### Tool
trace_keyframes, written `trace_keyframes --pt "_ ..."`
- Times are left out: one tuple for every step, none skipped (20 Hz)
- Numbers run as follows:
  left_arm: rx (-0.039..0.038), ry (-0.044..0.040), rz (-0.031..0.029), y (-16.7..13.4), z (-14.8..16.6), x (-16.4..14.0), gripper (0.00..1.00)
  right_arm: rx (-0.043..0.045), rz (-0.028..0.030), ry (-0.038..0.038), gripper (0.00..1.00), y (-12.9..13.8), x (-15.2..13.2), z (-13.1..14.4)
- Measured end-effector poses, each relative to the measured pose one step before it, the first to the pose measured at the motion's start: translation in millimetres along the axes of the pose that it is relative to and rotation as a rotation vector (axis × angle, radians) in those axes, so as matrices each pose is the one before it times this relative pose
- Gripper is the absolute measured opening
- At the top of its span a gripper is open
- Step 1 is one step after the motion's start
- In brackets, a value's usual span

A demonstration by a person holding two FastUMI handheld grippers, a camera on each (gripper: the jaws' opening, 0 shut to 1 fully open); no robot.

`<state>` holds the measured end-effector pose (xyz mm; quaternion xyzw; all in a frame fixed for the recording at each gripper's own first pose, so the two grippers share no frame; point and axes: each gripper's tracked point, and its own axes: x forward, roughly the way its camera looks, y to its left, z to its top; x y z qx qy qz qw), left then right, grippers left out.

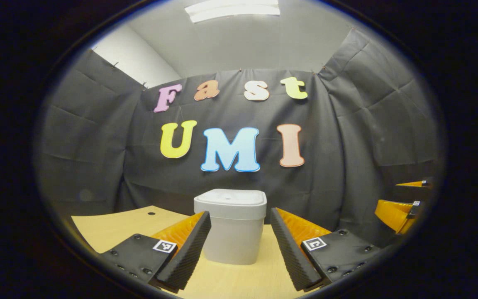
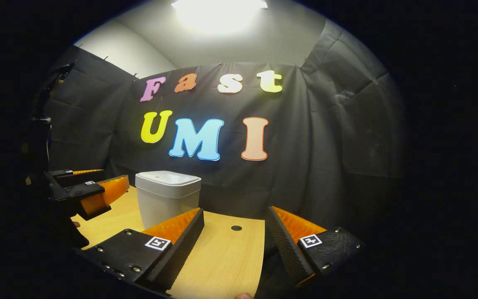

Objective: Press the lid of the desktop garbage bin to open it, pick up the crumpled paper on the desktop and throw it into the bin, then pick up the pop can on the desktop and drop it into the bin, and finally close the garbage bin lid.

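One pale grey plastic desktop bin (image 1: pixel 234 226) with a rounded-square lid (image 1: pixel 230 198) stands on the light wood tabletop (image 1: pixel 114 228), towards the far edge near the black cloth wall. In the left gripper view it sits centred just beyond the left gripper (image 1: pixel 239 249), whose jaws are spread wide with nothing between them. In the right gripper view the bin (image 2: pixel 165 199) is far-left, and the right gripper (image 2: pixel 232 249) is likewise released, holding nothing, over the table's right end.

Lid is down, so step one – the press – looks not yet done. Judging by the look: rigid, smooth plastic, prob. light and empty, so it could slide or tip if shoved sideways. Press straight down on the lid top, approx. at the small dimple (image 2: pixel 166 176) – no pinch needed.

Count: 1 bin, 1 lid, 2 grippers. Crumpled paper and pop can: I can't place either from here.
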<state>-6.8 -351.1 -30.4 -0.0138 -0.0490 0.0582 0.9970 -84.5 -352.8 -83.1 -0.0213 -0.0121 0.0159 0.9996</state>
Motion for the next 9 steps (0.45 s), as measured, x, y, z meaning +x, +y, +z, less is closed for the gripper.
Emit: trace_keyframes --pt "-0.00139 0.00184 0.00038 -0.01 -1.53 0.01 0.95 -0.00657 -0.00179 0.00392 0.97 -1.74 -1.20 -2.60" --pt "-0.00152 0.00217 -0.00378 -1.64 -1.97 0.99 0.96 -0.00551 -0.00735 0.00758 0.97 -2.85 -1.16 -2.83" --pt "0.00070 0.00461 -0.00429 -2.32 -2.72 0.37 0.96 -0.00216 -0.00670 0.00910 0.97 -3.12 -0.84 -3.34" --pt "0.00220 0.00249 -0.00454 -1.96 -2.24 0.34 0.96 0.00055 -0.00744 0.00642 0.97 -3.09 -1.73 -2.47" --pt "0.00166 0.00213 -0.00647 -3.43 -1.07 1.17 0.96 0.00233 -0.00686 0.00571 0.97 -2.85 -0.19 -1.19" --pt "0.00033 0.00058 -0.00538 -3.02 -0.11 1.61 0.96 0.00247 -0.00567 0.00317 0.97 -2.20 -1.19 -1.13" --pt "-0.00157 -0.00224 -0.00640 -3.18 0.29 1.21 0.96 0.00035 -0.00606 0.00045 0.97 -2.19 -0.24 -0.02" --pt "-0.00107 0.00042 -0.00503 -2.94 -1.96 0.47 0.95 -0.00110 -0.00622 -0.00189 0.97 -2.97 -1.11 -0.96" --pt "-0.00004 0.00030 -0.00707 -3.66 -1.73 1.72 0.95 -0.00281 -0.00677 -0.00181 0.97 -2.52 0.28 -0.71"
